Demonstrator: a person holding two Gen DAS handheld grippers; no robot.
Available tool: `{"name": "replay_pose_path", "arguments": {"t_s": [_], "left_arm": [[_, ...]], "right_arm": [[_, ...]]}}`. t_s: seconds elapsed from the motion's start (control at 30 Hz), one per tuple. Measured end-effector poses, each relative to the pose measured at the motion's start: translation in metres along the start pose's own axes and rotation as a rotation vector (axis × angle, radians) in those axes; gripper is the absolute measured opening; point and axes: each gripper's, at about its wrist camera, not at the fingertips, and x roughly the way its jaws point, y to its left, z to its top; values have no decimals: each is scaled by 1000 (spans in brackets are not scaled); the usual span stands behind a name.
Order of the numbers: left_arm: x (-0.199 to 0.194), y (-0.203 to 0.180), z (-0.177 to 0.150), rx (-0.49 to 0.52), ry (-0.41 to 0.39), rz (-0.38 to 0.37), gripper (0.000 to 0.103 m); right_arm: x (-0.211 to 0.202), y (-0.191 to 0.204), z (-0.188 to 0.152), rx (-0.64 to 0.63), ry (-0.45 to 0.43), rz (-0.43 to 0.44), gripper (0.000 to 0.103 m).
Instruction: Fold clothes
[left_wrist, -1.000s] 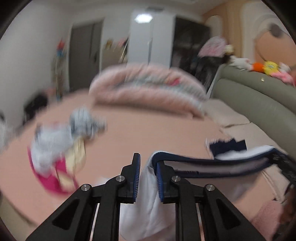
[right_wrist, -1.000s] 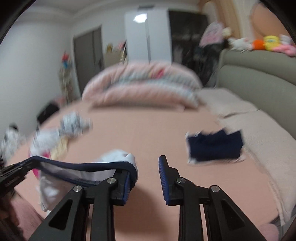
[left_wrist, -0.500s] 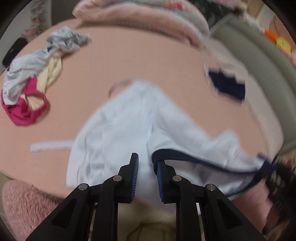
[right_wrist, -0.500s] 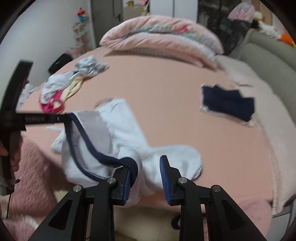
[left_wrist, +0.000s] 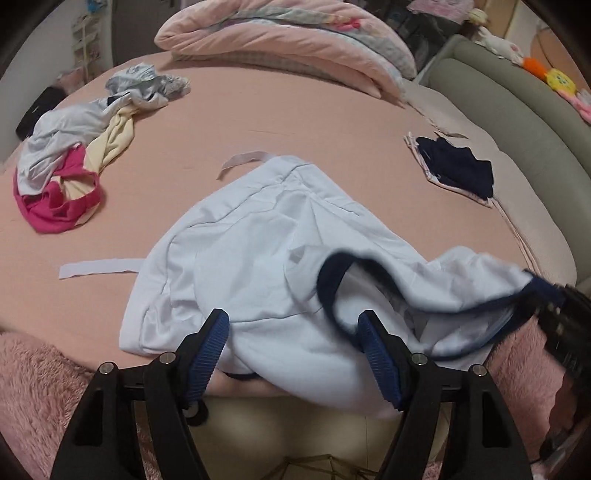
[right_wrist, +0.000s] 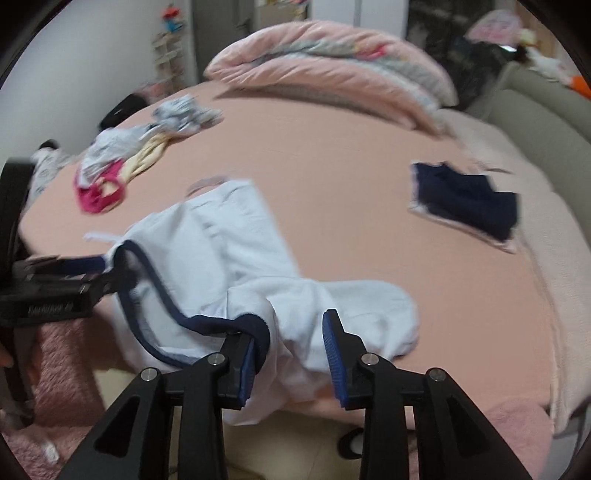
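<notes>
A white garment (left_wrist: 258, 240) with navy trim (left_wrist: 332, 266) lies spread on the pink bed (left_wrist: 295, 110), its near part hanging over the front edge. My left gripper (left_wrist: 291, 321) hovers over that near part, jaws opening wide. Cloth lies between them, but the pads do not press it. In the right wrist view the same garment (right_wrist: 229, 251) lies crumpled. My right gripper (right_wrist: 290, 328) is also opening, with the navy hem (right_wrist: 221, 325) draped over its left finger and white cloth in the gap. The left gripper (right_wrist: 55, 295) shows at the left edge.
A heap of white, yellow and pink clothes (left_wrist: 74, 147) sits at the bed's left. A folded navy piece (left_wrist: 458, 170) lies at the right. A rolled pink duvet (left_wrist: 295, 44) is at the back, a grey-green padded headboard (left_wrist: 517, 110) at the right, and pink fluffy rugs (left_wrist: 37, 387) lie below.
Both grippers sank and tilted down toward the bed. The garment, hanging between them before, now lies on the bed. The left jaws went from nearly shut on the hem to wide apart.
</notes>
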Motion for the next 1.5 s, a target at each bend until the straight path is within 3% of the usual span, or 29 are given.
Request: {"name": "replay_pose_path", "arguments": {"t_s": [0.07, 0.17, 0.23, 0.27, 0.3, 0.37, 0.4, 0.47, 0.5, 0.53, 0.57, 0.6, 0.7, 0.8, 0.83, 0.9, 0.93, 1.03, 1.2, 1.3, 1.4, 1.5], "left_arm": [[6, -7, 0, 16, -7, -30, 70], [2, -4, 2, -62, -88, -116, 70], [11, -15, 2, -16, -45, -86, 70], [19, -21, 1, 21, -7, -31, 69], [27, -21, -3, 22, 21, -22, 66], [38, -19, -12, 1, 57, -22, 47], [37, -17, -15, -5, 51, -19, 42], [31, -19, -16, 26, 3, 29, 20], [25, -17, -15, 24, -20, 60, 16], [19, -15, -13, 21, -41, 92, 8], [9, -10, -9, 4, -78, 125, 8], [-1, -5, -4, -9, -113, 129, 8], [-30, -3, 8, 5, -199, 132, 8], [-39, -15, 17, 72, -219, 119, 8], [-39, -17, 19, 79, -220, 112, 8], [-40, -20, 20, 96, -229, 64, 8], [-41, -24, 22, 118, -223, 5, 8], [-43, -30, 41, 172, -219, -174, 8], [-54, -33, 63, 157, -268, -156, 8], [-53, -28, 59, 117, -250, -178, 8], [-51, -26, 46, 107, -237, -168, 8], [-58, -19, 41, 60, -243, -185, 8]], "right_arm": [[-1, -14, -3, 62, -2, -15, 32], [3, -23, -9, 103, 39, 40, 32], [0, -25, -10, 111, 34, 131, 33], [-1, -22, -9, 98, 32, 153, 33], [-1, -19, -8, 81, 31, 169, 33], [4, -13, -6, 45, 37, 173, 40], [10, -10, -5, 24, 46, 157, 44], [24, -7, -4, 1, 66, 149, 44], [32, -7, -4, 2, 76, 163, 42], [40, -7, -3, 3, 86, 178, 23], [41, -7, -3, 11, 75, 172, 11], [35, -10, 0, 32, 37, 140, 7], [5, -27, 14, 112, -94, 64, 7], [-16, -33, 26, 141, -138, 64, 8], [-17, -32, 27, 134, -129, 69, 14], [-12, -25, 22, 89, -65, 97, 14], [-9, -20, 18, 59, -22, 123, 14], [4, -3, -4, -19, 125, 365, 14], [-2, -11, -17, -23, 130, 282, 15], [-9, -21, -11, 3, 137, 303, 31], [-25, -12, -6, -66, 87, 290, 31], [-21, 3, 2, -145, 74, 290, 53]]}}
